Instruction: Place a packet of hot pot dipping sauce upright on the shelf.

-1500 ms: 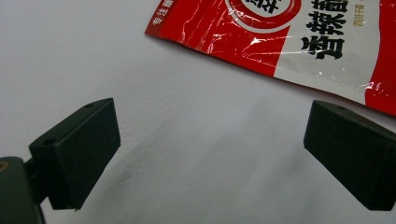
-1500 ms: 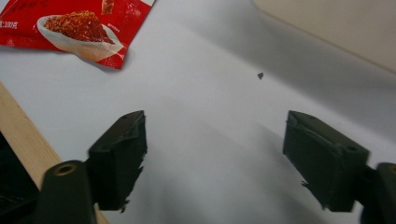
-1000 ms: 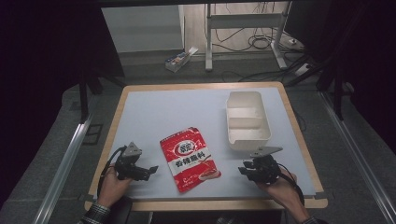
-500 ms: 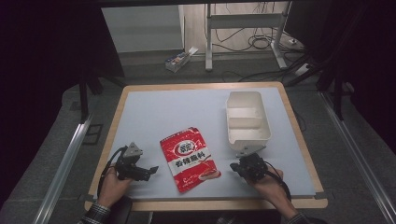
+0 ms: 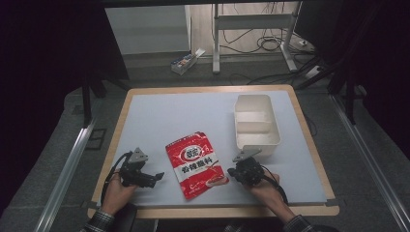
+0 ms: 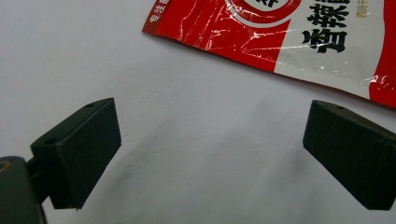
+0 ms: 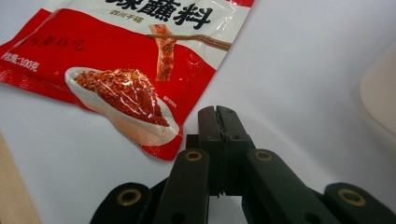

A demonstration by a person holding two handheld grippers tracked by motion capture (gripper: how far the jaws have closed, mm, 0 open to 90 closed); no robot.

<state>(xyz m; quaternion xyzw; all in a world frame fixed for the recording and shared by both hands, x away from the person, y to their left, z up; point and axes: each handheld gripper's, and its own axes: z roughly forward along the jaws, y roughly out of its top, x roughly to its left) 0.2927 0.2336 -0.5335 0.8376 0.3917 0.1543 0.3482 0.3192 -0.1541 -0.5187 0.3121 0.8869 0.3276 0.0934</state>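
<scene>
The glossy, crinkled red packet (image 5: 197,163) lay flat on your matte grey table (image 5: 159,116), between both grippers. Your right gripper (image 7: 217,112) had just closed empty beside its corner; your left gripper (image 6: 210,154) gaped wide, empty. A white two-compartment box (image 5: 256,126) stood nearby.

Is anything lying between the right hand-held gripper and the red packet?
Nothing visible. The right hand-held gripper, jaws shut and empty, sits just off the red packet at its lower right corner, with only bare table between them. The white box lies off to the side.
</scene>
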